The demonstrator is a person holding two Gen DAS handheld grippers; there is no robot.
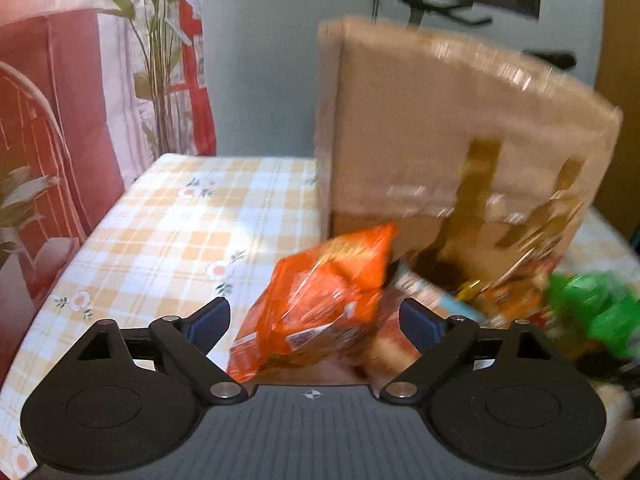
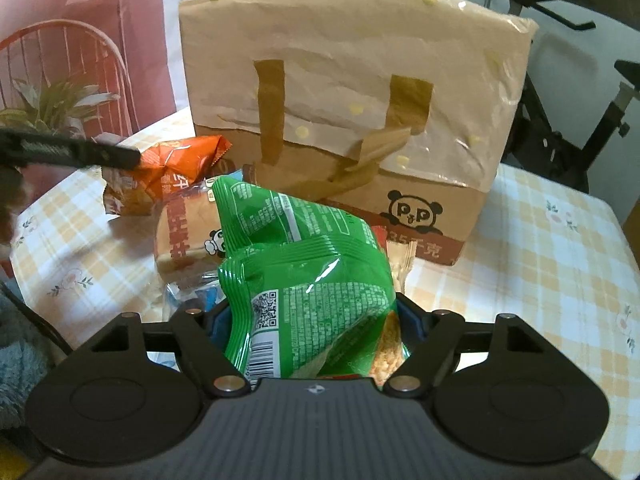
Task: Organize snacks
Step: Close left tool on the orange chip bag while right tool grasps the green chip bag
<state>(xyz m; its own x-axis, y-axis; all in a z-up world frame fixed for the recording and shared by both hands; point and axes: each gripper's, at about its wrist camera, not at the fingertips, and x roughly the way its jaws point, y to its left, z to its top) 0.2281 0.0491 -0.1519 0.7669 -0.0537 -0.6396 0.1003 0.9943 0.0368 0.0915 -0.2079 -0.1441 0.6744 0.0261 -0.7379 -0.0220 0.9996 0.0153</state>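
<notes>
The box (image 1: 460, 128) beyond the left jaws is motion-blurred; the green bag (image 2: 312, 280) hides the right pads.

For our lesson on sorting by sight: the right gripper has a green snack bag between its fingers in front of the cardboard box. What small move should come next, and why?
Probably close the right gripper fully on the green snack bag, then lift it. The bag sits between the fingers, on top of the wrapped bread, in front of the cardboard box. A firm hold seems needed before it can be moved away from the pile.

On the cardboard box (image 2: 400, 200) we read a panda logo marked "P&P" and, just beneath it on the red band, "35千克".
</notes>
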